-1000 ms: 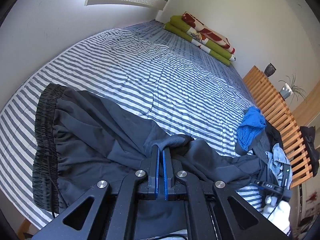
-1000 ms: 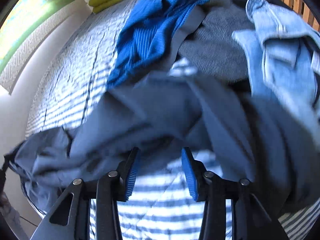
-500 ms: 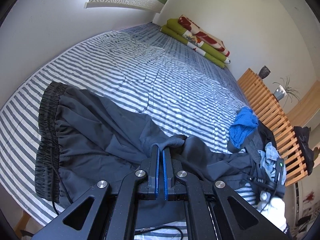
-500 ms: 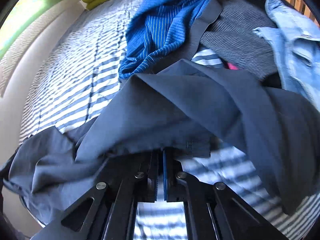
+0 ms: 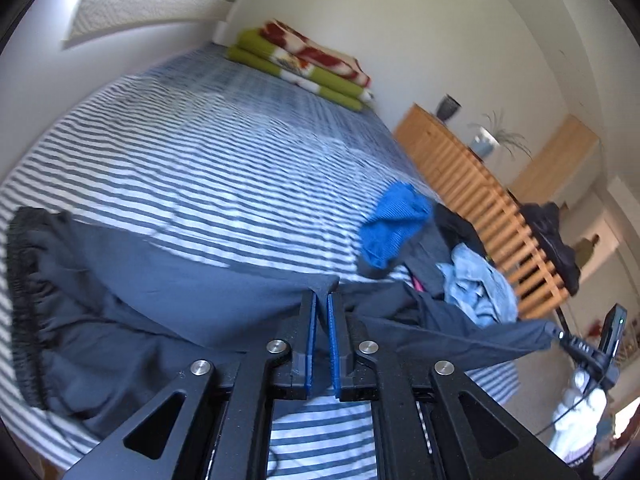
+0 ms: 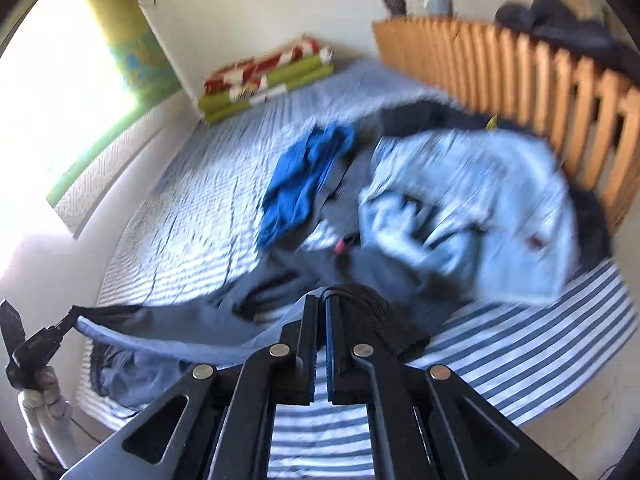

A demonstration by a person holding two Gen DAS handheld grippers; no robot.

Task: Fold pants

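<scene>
Dark navy pants (image 5: 132,304) lie along the near edge of the striped bed, elastic waistband at the far left. My left gripper (image 5: 322,298) is shut on a fold of the pants near the crotch. In the left wrist view one leg stretches taut to the right, where my right gripper (image 5: 560,334) holds its end. In the right wrist view my right gripper (image 6: 322,300) is shut on the dark cuff of the pants (image 6: 200,328), lifted off the bed. The fabric runs left to my left gripper (image 6: 66,320).
A heap of clothes lies at the bed's right side: a blue garment (image 5: 396,224), pale denim (image 6: 472,208) and dark items. A wooden slatted frame (image 6: 560,80) borders it. Folded green and red blankets (image 5: 304,64) sit at the far end. The bedsheet (image 5: 200,152) is striped.
My right gripper went from open to shut on the pant cuff, then lifted and pulled it away from the clothes heap. The leg now hangs taut between both grippers. The left stayed shut.
</scene>
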